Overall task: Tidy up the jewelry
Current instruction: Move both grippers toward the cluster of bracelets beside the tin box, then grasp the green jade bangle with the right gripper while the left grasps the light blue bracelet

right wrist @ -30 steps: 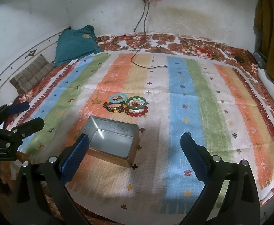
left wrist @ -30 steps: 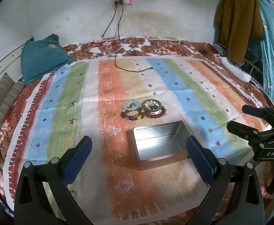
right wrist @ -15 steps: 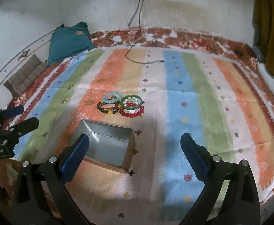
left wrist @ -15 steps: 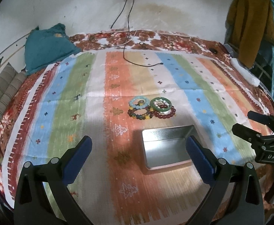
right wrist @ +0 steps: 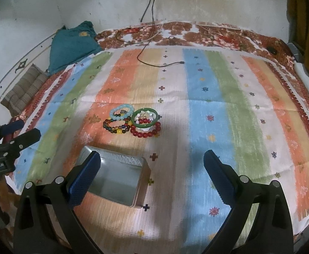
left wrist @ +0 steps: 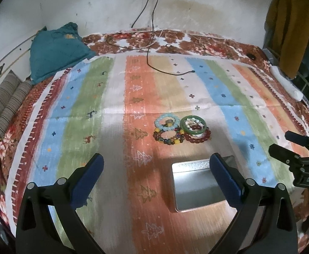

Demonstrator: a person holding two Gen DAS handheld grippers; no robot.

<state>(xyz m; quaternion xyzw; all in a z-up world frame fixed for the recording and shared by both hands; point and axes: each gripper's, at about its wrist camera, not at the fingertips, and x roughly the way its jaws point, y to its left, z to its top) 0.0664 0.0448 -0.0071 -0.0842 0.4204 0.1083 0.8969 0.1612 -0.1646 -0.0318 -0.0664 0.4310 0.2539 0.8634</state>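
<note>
Bracelets lie clustered on the striped woven cloth that covers the bed, just beyond an open rectangular metal tin. I count a pale blue beaded ring, a loop of mixed dark and yellow beads, a smooth green bangle with small whitish and red beads inside it, and a strand of glossy red round beads under the bangle; they touch one another. My left gripper hangs above the cloth with its jaws spread wide and nothing between them, its right blue pad overlapping the tin in view. My right gripper is likewise wide apart and holding nothing. The tin's dull silver interior looks bare.
</note>
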